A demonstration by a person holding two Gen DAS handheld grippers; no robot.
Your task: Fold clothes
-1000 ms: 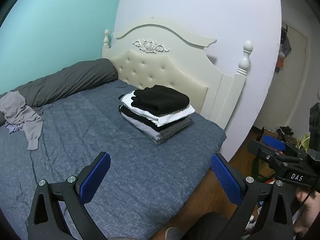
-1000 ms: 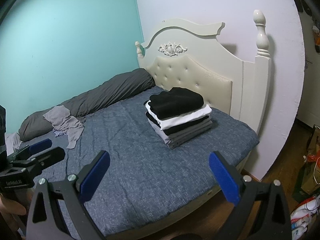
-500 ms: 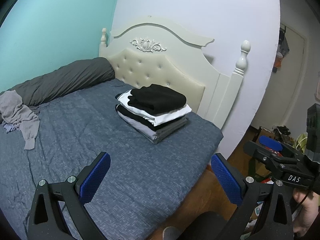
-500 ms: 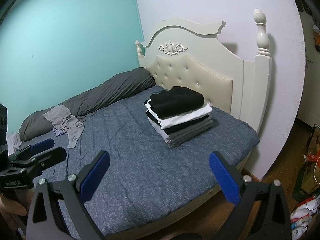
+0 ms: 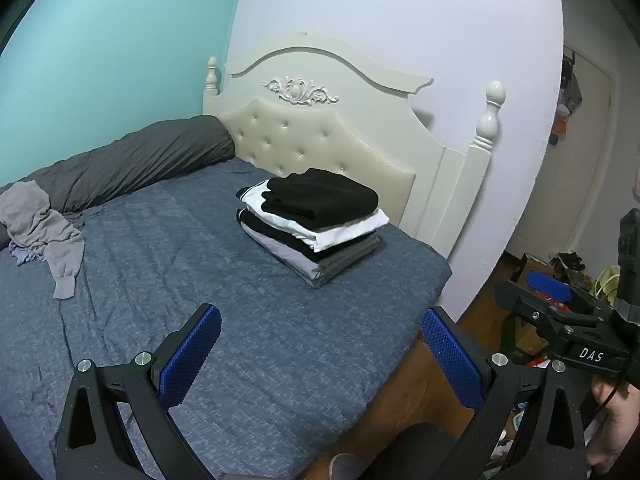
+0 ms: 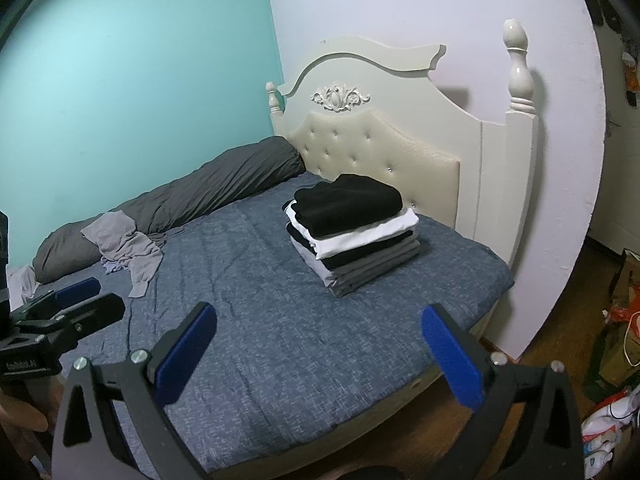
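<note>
Left wrist view: the left gripper (image 5: 320,348) hangs above the near edge of the bed (image 5: 280,360), blue pads (image 5: 190,360) spread wide with nothing between them. The stack of folded clothes (image 5: 314,222) sits near the headboard (image 5: 328,136) towards the bed's right edge, black piece on top, white under it, greys at the bottom. A crumpled grey garment (image 5: 44,232) lies at the far left edge, draped against the rolled dark duvet (image 5: 132,160) along the teal wall. The right gripper (image 5: 556,312) shows at the right (side-on, so its fingers cannot be judged from here), a hand (image 5: 612,420) beneath it. Right wrist view: the right gripper (image 6: 320,352) is released too, pads (image 6: 450,356) far apart over the bed's (image 6: 280,340) near edge. Folded stack (image 6: 354,228) by the headboard (image 6: 380,152), grey garment (image 6: 124,246) well apart at the far left, touching the duvet (image 6: 192,196). The left gripper (image 6: 68,308) pokes in at the left edge.
</note>
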